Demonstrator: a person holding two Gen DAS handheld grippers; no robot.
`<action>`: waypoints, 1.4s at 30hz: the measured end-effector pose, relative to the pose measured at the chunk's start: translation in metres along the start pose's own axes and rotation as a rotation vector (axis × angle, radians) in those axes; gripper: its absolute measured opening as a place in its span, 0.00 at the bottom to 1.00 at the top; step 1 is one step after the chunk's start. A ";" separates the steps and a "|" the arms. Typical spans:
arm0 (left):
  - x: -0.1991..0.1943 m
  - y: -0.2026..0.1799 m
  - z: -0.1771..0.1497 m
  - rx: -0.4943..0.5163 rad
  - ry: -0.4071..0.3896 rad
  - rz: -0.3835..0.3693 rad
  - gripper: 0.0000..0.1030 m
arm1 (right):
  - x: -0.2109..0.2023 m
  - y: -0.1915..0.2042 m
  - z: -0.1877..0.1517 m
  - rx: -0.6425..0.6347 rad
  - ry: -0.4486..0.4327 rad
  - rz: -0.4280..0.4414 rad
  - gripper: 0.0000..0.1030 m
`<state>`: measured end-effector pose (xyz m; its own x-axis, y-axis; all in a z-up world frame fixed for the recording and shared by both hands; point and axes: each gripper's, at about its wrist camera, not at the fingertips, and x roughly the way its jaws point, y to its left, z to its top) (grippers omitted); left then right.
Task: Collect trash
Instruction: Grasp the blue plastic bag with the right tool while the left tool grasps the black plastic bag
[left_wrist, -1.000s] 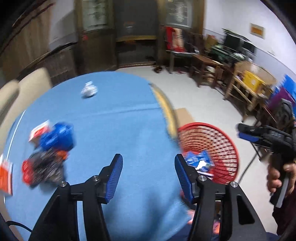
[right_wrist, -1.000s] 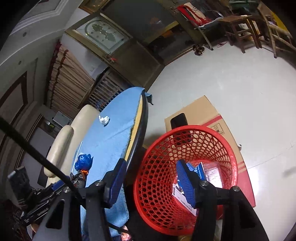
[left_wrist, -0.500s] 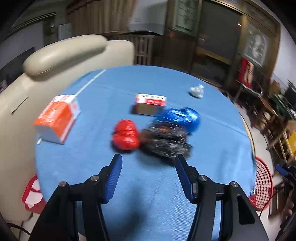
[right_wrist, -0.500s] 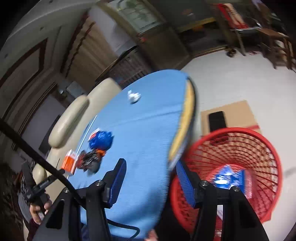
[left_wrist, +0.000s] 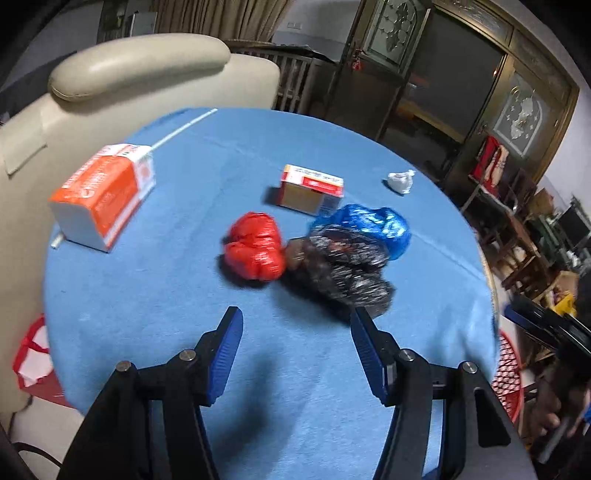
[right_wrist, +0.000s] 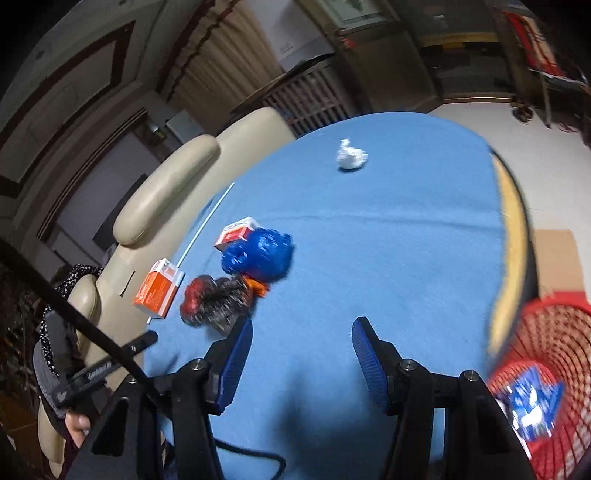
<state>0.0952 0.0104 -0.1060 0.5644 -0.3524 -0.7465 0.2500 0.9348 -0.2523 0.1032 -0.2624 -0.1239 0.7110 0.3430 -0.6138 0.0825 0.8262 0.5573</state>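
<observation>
The left gripper (left_wrist: 295, 332) hangs over the near edge of the blue round table (left_wrist: 184, 295), jaws moderately wide with nothing between them. The right gripper (right_wrist: 301, 341) is equally parted and empty, over the table's near-right part.

A clump of trash lies near the table's middle: a red crumpled bag (left_wrist: 256, 251) touching a dark patterned wrapper (left_wrist: 343, 269), with a blue crumpled bag (left_wrist: 373, 225) pressed against the wrapper's far side. A small red-and-white box (left_wrist: 312, 188) sits just behind them, an orange carton (left_wrist: 105, 195) toward the left edge, and a white paper wad (left_wrist: 400, 181) toward the far right edge. The red basket (right_wrist: 554, 369) stands off the right edge, already holding a blue packet (right_wrist: 532, 402).

The step is likely a reach for the clump. The left gripper should straddle a single piece, probably the dark wrapper nearest it, and close low so the slack film bunches rather than slipping free.
</observation>
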 end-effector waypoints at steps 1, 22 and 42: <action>0.001 -0.003 0.002 -0.002 0.000 -0.011 0.60 | 0.013 0.006 0.009 -0.005 0.007 0.007 0.59; 0.023 -0.012 0.020 0.012 0.060 -0.086 0.60 | 0.169 0.051 0.064 -0.096 0.083 -0.030 0.42; 0.090 -0.047 0.013 -0.091 0.178 -0.024 0.22 | 0.058 -0.028 0.013 0.055 -0.025 -0.080 0.42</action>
<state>0.1446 -0.0658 -0.1529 0.4093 -0.3691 -0.8344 0.1855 0.9291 -0.3199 0.1508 -0.2712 -0.1681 0.7178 0.2649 -0.6439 0.1774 0.8247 0.5371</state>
